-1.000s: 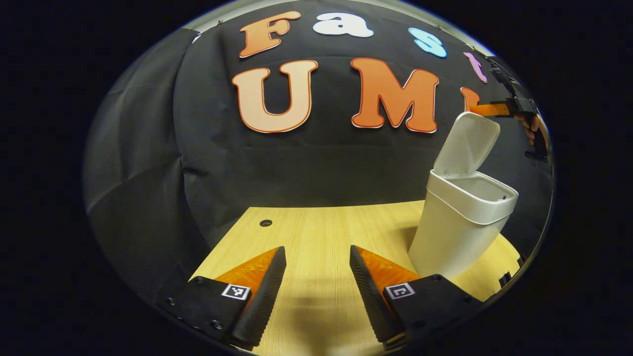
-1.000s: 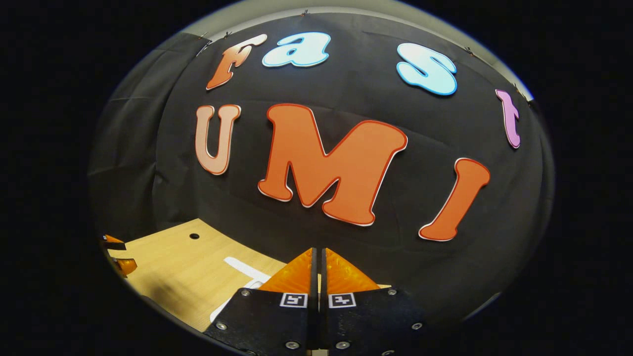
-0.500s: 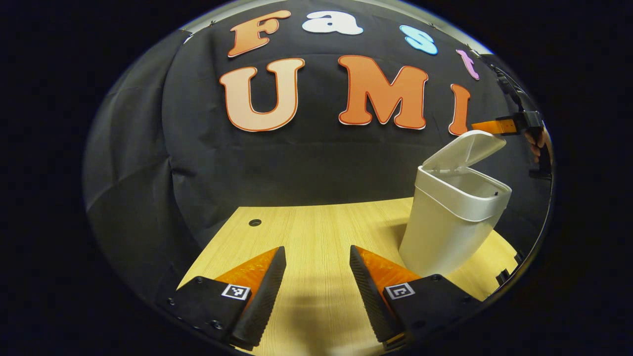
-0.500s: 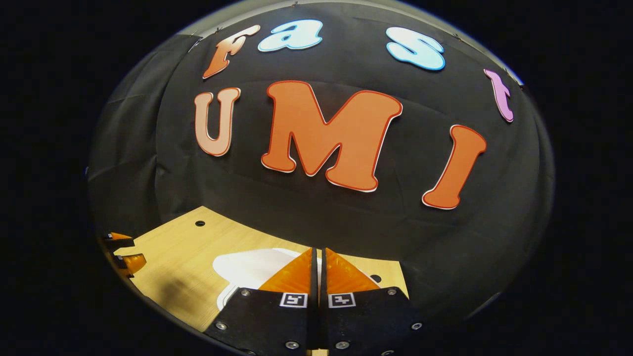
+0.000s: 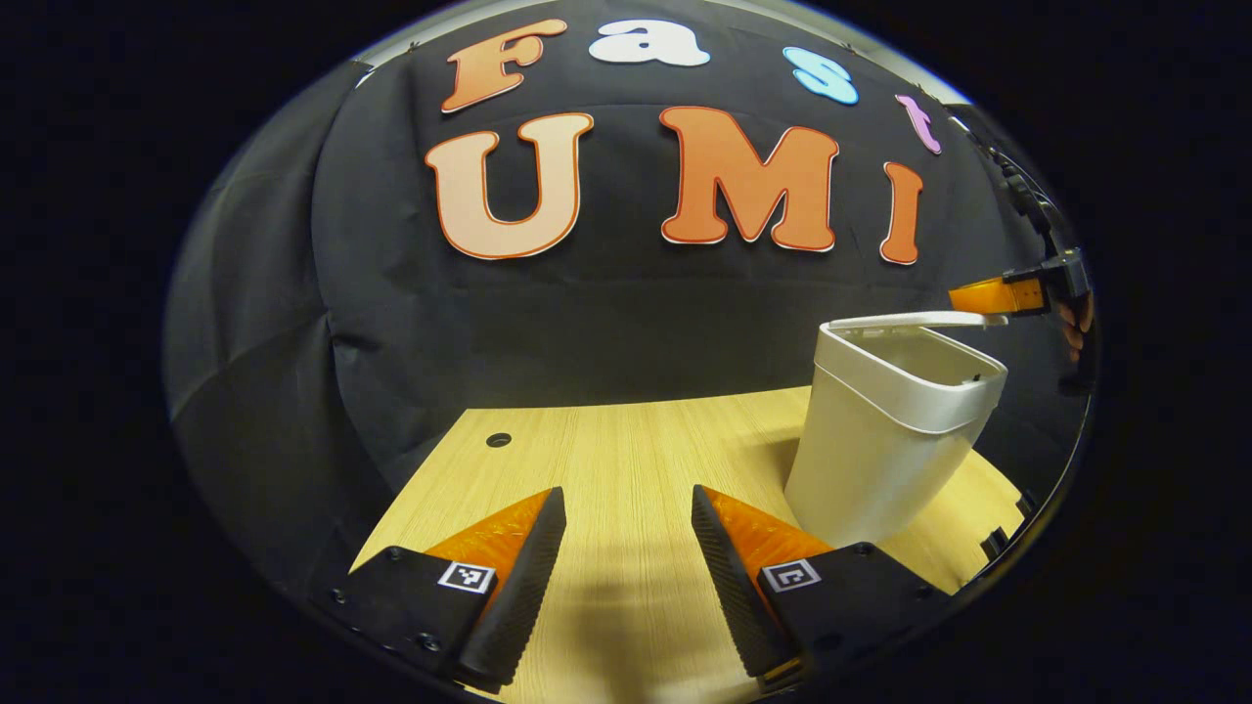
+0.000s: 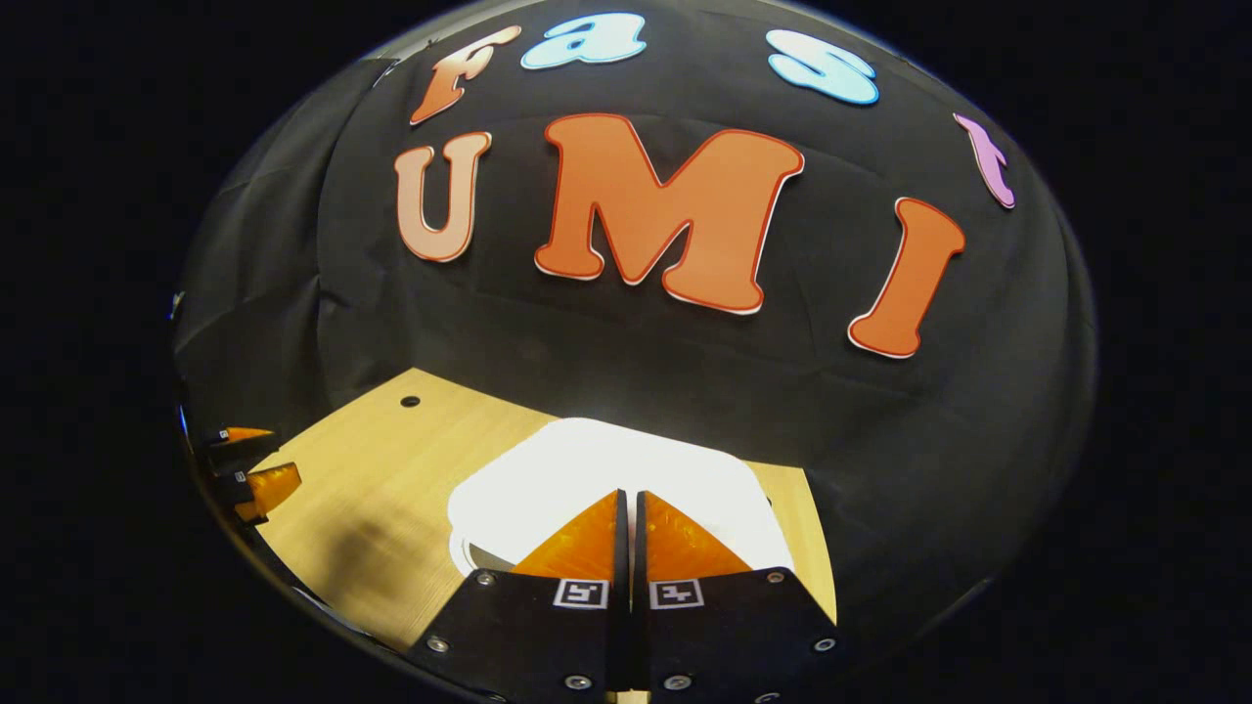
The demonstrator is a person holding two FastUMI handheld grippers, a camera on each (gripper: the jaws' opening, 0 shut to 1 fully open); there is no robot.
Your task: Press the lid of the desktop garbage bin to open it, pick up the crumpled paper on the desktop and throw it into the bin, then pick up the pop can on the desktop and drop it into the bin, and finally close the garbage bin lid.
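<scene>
Desktop: wooden table top [image 5: 626, 460] in front of the black cloth wall; from the left gripper view I see no crumpled paper and no pop can on the part of it that shows.
Bin: white garbage bin [image 5: 885, 440] stands upright at the far right of the table.
Lid: lid [image 5: 915, 320] lies almost flat over the rim, with a thin gap at the hinge side; in the right gripper view it spreads as a white panel [image 6: 606, 469] directly under my fingers.
Right gripper: right gripper [image 6: 628, 501] has its jaws pressed together with nothing between them; seen from the left gripper view, its tip [image 5: 978, 295] rests at the lid's outer edge.
Left gripper: left gripper [image 5: 626, 504] hovers low over the table, jaws spread wide, holding nothing, bin just beside its right finger.
Step in hand: I judge this to be pressing the lid down to seat it.
Technique: I push straight down on the free edge opposite the hinge, steadily, so the bin does not tip or slide; I cannot tell whether the latch has caught.
</scene>
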